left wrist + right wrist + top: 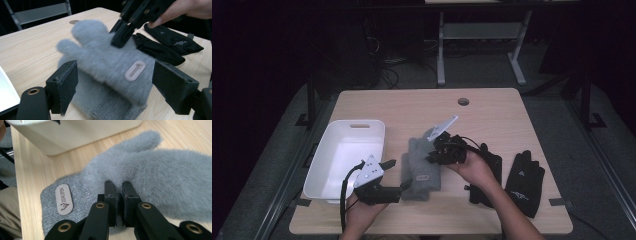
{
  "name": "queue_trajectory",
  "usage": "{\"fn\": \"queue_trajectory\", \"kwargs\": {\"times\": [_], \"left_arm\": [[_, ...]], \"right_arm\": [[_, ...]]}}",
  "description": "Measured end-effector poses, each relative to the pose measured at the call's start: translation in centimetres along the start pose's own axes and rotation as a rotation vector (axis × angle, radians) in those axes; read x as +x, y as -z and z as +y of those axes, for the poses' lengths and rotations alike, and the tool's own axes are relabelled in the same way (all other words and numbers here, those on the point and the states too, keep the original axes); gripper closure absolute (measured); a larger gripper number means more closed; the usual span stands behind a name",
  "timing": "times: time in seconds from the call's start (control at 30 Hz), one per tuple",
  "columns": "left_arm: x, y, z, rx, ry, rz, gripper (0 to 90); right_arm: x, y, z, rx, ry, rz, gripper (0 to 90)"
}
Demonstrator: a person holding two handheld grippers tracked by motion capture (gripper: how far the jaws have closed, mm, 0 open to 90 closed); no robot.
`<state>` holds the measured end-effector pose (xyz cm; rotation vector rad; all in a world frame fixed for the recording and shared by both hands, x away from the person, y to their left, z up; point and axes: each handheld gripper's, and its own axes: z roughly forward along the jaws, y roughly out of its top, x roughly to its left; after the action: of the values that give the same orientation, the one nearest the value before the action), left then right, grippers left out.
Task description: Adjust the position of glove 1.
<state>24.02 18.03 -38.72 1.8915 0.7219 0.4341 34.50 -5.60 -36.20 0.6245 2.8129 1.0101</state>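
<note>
The grey mitten (424, 168) lies in the middle of the table (412, 107), just right of the white tub (343, 156). The left gripper (394, 175) sits by its cuff with jaws wide apart, holding nothing. The right gripper (435, 152) pinches the fuzzy mitten with its jaws squeezed together, and two black gloves (525, 183) lie farther right.

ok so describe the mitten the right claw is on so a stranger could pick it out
On the wooden table, just right of the white bin, lies a stack of fluffy grey mittens. The top grey mitten is the one the right claw pinches; unlike the black gloves beside it, it's furry, with a pale oval label.
</note>
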Motion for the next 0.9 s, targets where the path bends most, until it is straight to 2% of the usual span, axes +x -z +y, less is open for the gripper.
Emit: {"fn": "queue_trajectory", "kwargs": {"times": [0.27, 0.43, 0.6, 0.7, 0.8, 0.9], "left_arm": [[0.0, 0.1, 0.1, -0.003, 0.004, 0.002, 20.7], [-0.2, -0.1, 0.0, 0.011, 0.005, 0.005, 21.9], [-0.4, -0.5, -0.2, 0.032, 0.01, 0.002, 23.0], [-0.5, -0.7, -0.3, 0.045, 0.011, 0.003, 24.0], [-0.5, -0.8, -0.3, 0.047, 0.016, 0.005, 24.1], [-0.6, -0.8, -0.3, 0.046, 0.012, 0.005, 24.1]], "right_arm": [[0.5, -2.3, 1.5, 0.029, -0.008, 0.037, 84.8], [0.4, -3.8, 1.2, 0.059, -0.018, 0.031, 84.6], [-0.3, -6.0, -0.2, 0.083, -0.059, 0.042, 81.2], [-0.7, -5.9, -0.6, 0.077, -0.1, 0.046, 63.5], [-1.4, -4.8, -0.6, 0.036, -0.137, 0.031, 43.6], [-2.2, -3.7, -0.8, -0.004, -0.198, 0.017, 36.6]]}}
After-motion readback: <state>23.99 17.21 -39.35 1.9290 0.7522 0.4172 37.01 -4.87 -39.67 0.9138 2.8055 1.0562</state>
